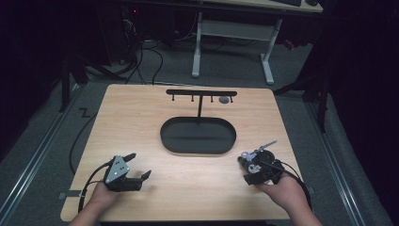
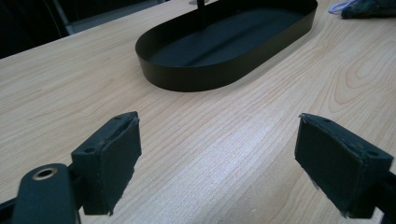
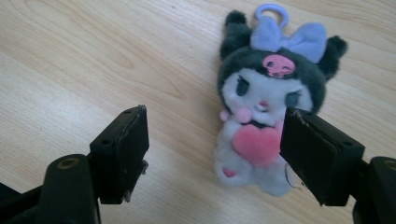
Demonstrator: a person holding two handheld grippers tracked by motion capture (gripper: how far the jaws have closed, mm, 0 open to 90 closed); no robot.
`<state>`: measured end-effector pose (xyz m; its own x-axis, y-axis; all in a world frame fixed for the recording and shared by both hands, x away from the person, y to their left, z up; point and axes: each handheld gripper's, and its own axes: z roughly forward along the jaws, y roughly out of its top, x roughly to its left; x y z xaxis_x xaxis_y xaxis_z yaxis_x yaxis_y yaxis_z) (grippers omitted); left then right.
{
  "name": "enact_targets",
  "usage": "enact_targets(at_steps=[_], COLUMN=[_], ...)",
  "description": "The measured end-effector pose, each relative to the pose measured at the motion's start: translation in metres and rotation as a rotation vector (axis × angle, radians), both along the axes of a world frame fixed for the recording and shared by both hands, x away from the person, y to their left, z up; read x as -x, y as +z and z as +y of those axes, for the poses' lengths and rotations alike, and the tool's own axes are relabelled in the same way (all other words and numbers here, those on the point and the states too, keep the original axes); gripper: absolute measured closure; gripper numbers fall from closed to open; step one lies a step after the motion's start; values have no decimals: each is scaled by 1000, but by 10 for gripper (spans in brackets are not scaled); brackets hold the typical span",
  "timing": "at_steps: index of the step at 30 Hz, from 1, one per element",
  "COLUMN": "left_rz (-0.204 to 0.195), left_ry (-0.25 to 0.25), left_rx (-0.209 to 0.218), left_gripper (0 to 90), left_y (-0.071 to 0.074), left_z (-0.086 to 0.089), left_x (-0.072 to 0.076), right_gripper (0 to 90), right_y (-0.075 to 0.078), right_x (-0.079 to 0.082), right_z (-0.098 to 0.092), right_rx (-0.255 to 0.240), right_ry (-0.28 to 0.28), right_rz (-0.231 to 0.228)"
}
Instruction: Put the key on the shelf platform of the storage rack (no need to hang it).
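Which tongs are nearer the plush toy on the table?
Right. The right tongs hover directly over the plush toy, jaws open, one jaw in front of its side. The left tongs sit across the table from it, jaws open over bare wood.

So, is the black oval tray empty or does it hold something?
Empty: the black oval tray shows a bare floor, with only its stand's post rising at the back edge.

Your plush doll [image 3: 264, 107] lies face up on the wooden table, flat on its back. It has a black hood with two ears, a white face, a lilac bow with a pink skull badge under it, and a pink heart at its chest. A lilac loop points to 12 o'clock in the right gripper view.
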<state>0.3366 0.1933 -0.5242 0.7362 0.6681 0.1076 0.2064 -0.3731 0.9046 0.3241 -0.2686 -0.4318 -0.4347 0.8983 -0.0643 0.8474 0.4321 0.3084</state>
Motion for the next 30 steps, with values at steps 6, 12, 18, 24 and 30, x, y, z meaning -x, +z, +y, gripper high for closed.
enact_targets(at_steps=[6,12,18,24,30], left_rz=[1,1,1,1,3], left_ry=[0,0,-1,-1,-2], left_rx=[0,0,-1,-1,0], left_gripper=[154,154,154,154,154], left_y=[0,0,0,0,0], left_z=[0,0,0,0,0], left_x=[0,0,0,0,0], right_gripper=[240,237,228,250,287], right_y=[-1,-11,-24,-35,-44], right_x=[0,1,3,2,1], right_z=[-11,-22,-28,-30,-27], right_rx=[-1,1,2,4,15], right_ry=[-34,-61,-101,-106,-102], right_rz=[-2,20,40,57,62])
